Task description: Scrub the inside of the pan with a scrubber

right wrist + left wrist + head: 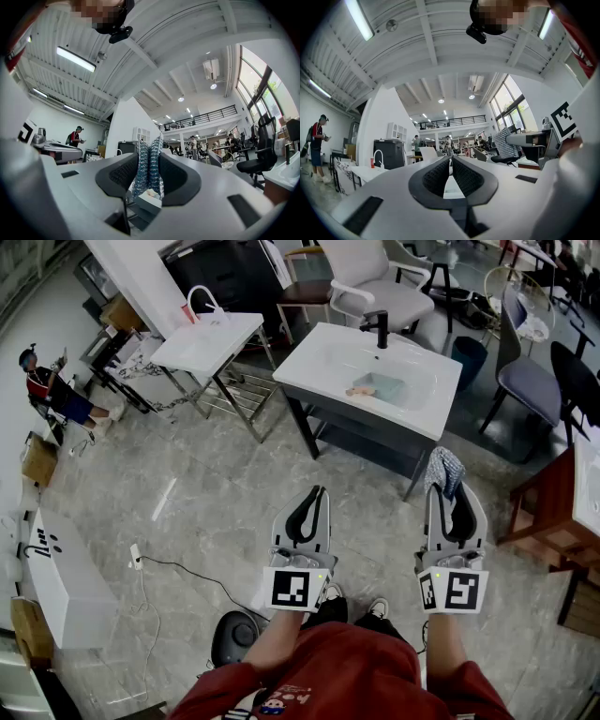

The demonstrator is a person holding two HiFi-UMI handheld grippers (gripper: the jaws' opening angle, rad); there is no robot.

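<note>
Scrubber (148,161) clamped between right gripper (149,157) jaws, left gripper (451,161) closed on nothing; best carried firmly gripped to sink (306,367) ahead.

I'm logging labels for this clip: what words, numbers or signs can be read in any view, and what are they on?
No readable words or numbers in any view.
Left gripper: only a black-and-white square marker pattern on it, no letters.
Right gripper: two such marker patterns, no letters.
Red shirt: a print at the head view's lower edge, too small and cut off to read.
</note>
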